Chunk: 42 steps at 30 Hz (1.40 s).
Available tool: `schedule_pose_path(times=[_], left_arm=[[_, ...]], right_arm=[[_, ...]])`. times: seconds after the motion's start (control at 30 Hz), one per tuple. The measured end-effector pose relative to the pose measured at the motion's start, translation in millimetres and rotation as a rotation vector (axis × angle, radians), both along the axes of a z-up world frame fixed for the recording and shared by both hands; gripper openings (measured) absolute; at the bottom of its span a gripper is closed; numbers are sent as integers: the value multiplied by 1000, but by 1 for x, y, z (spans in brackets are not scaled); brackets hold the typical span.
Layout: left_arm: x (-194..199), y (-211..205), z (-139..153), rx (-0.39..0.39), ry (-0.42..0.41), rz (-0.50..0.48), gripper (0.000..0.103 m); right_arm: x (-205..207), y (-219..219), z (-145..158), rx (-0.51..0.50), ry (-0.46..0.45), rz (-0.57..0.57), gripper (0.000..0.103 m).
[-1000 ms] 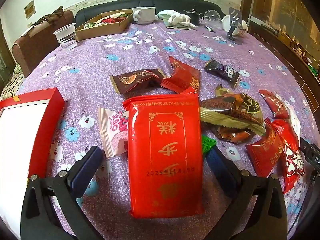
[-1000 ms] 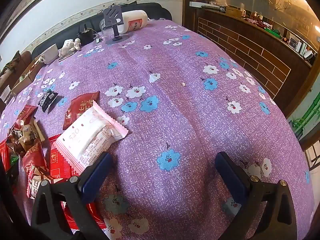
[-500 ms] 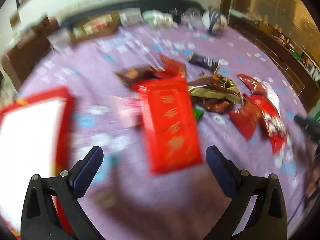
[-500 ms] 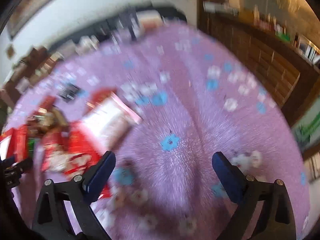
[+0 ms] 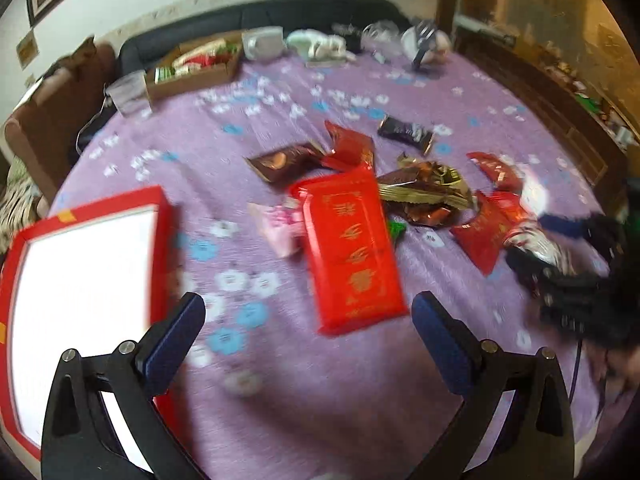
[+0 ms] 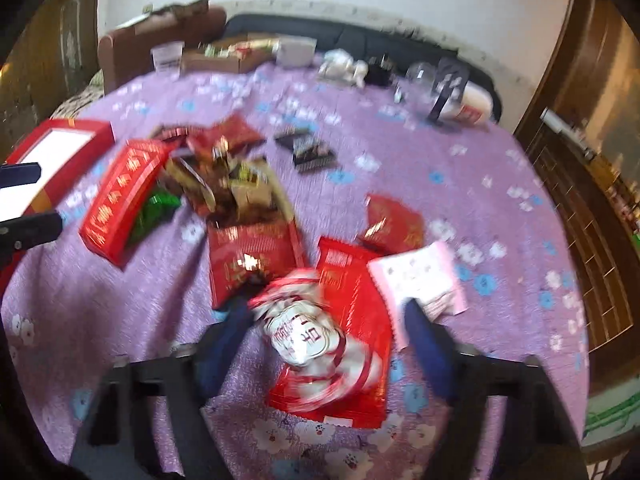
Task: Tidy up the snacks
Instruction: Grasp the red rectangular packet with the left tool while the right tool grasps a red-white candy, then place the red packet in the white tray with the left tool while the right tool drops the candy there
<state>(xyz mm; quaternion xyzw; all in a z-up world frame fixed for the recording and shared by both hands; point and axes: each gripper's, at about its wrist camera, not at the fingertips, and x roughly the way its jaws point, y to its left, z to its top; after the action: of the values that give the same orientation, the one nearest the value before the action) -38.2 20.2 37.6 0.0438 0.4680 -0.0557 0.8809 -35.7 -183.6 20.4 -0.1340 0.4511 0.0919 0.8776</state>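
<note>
Snack packets lie in a pile on the purple flowered tablecloth (image 5: 280,380). A long red packet (image 5: 352,248) lies just beyond my left gripper (image 5: 308,316), which hangs open above the cloth with nothing between its fingers. A red box with a white inside (image 5: 80,280) sits at its left. In the right wrist view my right gripper (image 6: 326,320) points down over a red-and-white packet (image 6: 316,344) lying on a red packet (image 6: 360,300). Its jaws are closing with that packet between them, and the pads do not clearly press on it. A pink-white packet (image 6: 420,280) lies by the right finger.
Brown, dark and red packets (image 5: 424,192) crowd the table's middle. At the far edge stand a cardboard box of snacks (image 5: 192,72), a plastic cup (image 5: 128,92), a white mug (image 5: 264,42) and a phone stand (image 6: 448,84). A wooden cabinet (image 6: 580,200) runs along the right.
My left gripper drew back and up from the long red packet. My right gripper swung left over the pile, rolled, and its jaws narrowed around the red-and-white packet.
</note>
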Motion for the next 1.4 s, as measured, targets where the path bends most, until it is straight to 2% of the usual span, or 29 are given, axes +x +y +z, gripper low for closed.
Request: schedule_pose_path(times=[0.07, 0.13, 0.17, 0.2, 0.23, 0.3, 0.4, 0.43, 0.6, 0.77, 0.93, 1.03, 1.4], left_arm=[[8, -12, -7, 4, 17, 9, 103], [12, -24, -11, 21, 14, 11, 103], [12, -28, -11, 24, -1, 8, 101], [12, -31, -12, 23, -7, 0, 93], [14, -33, -14, 21, 4, -8, 80], [18, -35, -22, 22, 39, -14, 63], [17, -27, -22, -30, 2, -32, 46], [16, -24, -22, -43, 4, -37, 45], [2, -12, -19, -73, 1, -53, 44], [-29, 5, -7, -130, -31, -68, 44], [-67, 24, 19, -133, -121, -60, 44], [-89, 43, 28, -134, -163, -30, 44], [-125, 133, 30, -6, -243, 158, 44]], right_arm=[[0, -6, -5, 12, -13, -9, 60], [-6, -15, -3, 58, -20, -21, 54], [-9, -21, -2, 93, -20, -27, 46], [-12, -26, 0, 129, -15, -27, 43], [-13, -29, 0, 164, -9, -31, 42], [-19, -38, 4, 237, 0, -51, 35], [-30, -55, 9, 402, 18, -82, 33], [-33, -59, 10, 441, 22, -86, 33], [-50, -74, 6, 760, 54, -38, 33], [-56, -66, 10, 929, 78, 0, 33], [-59, -43, 16, 1004, 90, 66, 33], [-60, -18, 19, 1010, 95, 100, 33], [-44, 125, 9, 1024, 226, 237, 32]])
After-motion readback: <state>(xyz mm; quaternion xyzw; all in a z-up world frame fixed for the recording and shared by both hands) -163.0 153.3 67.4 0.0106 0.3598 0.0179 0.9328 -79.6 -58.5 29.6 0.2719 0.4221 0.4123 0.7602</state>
